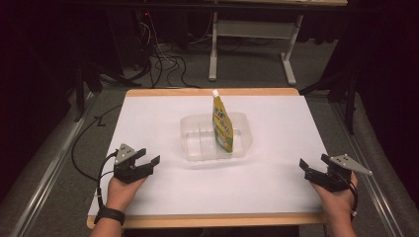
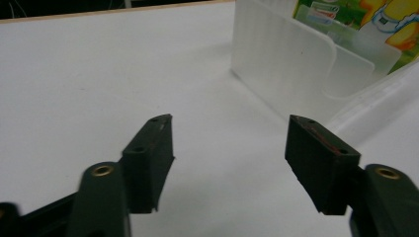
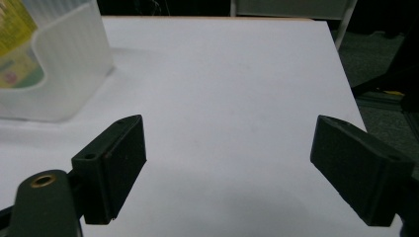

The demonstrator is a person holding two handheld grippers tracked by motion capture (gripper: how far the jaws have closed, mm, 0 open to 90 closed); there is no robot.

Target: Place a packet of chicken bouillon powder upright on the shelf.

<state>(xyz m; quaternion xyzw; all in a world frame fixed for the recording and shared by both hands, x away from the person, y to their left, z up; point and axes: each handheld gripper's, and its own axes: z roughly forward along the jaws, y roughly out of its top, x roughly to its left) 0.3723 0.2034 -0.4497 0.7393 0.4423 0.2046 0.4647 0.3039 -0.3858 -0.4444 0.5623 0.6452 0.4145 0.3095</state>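
The fingers [image 2: 148,163] of the left gripper [image 1: 141,160] and those of the right gripper [image 1: 314,167] are held wide apart, nothing between them. Beyond, a yellow pouch [image 1: 222,123] is seen standing upright inside a clear bin [image 1: 197,148]. It is probably best pinched near its top. Its print cannot be read.

Showing all-black jaws on the left gripper [image 1: 148,159] and right gripper [image 1: 312,165], brass-coloured screw heads glinting at the bases, grey plates on top. Sitting ahead of both: frosted see-through bin [image 1: 241,147] with faint ribbing, holding a yellow-green pouch [image 1: 222,126] with white cap. Resting on a plain white tabletop [image 1: 276,177], tan edging.
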